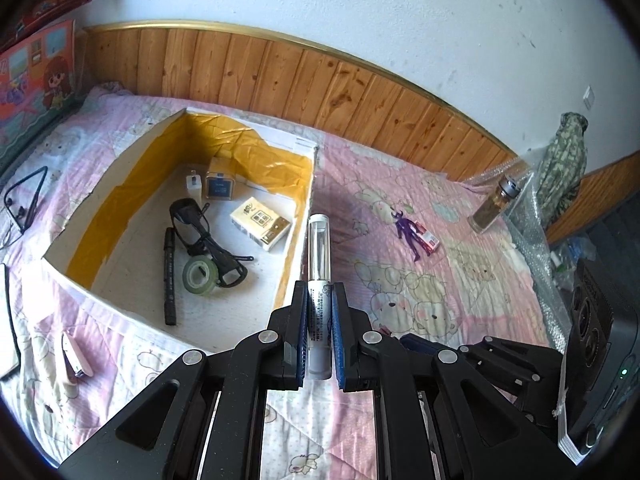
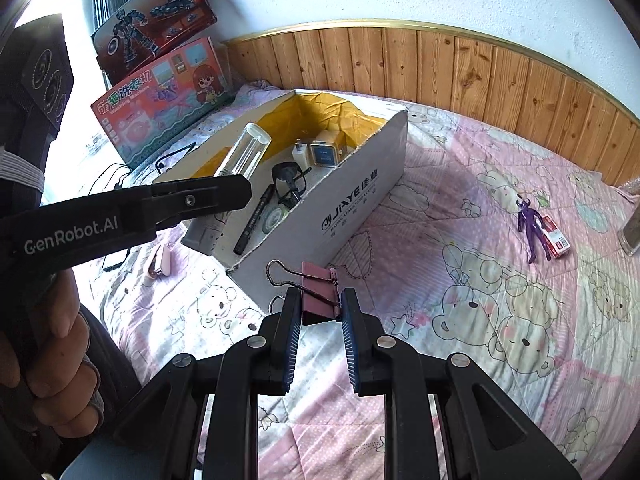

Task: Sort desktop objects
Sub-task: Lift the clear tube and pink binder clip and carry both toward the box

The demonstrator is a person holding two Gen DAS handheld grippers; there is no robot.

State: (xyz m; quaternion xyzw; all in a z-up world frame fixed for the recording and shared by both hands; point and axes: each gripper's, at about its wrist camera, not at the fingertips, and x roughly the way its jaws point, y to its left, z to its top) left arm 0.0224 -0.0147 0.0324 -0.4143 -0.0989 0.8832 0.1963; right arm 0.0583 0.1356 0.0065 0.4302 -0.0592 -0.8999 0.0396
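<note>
My left gripper (image 1: 319, 294) is shut on a white tube with a clear cap (image 1: 319, 248), held above the right wall of the white cardboard box (image 1: 298, 232). From the right wrist view the tube (image 2: 244, 152) hangs over the box (image 2: 360, 200). The box holds glasses (image 1: 204, 236), a black pen (image 1: 169, 280), a tape roll (image 1: 200, 276), a tissue pack (image 1: 260, 224), a charger and a small cube. My right gripper (image 2: 320, 300) is shut on a pink binder clip (image 2: 318, 292), low beside the box's near corner.
A purple figure (image 2: 534, 228) and a small red-white box (image 2: 556, 238) lie on the pink quilt to the right. A jar (image 1: 494, 204) stands far right. A pink stapler (image 1: 74, 354) and a black cable (image 1: 24, 196) lie left of the box. Toy boxes (image 2: 160, 92) lean on the wall.
</note>
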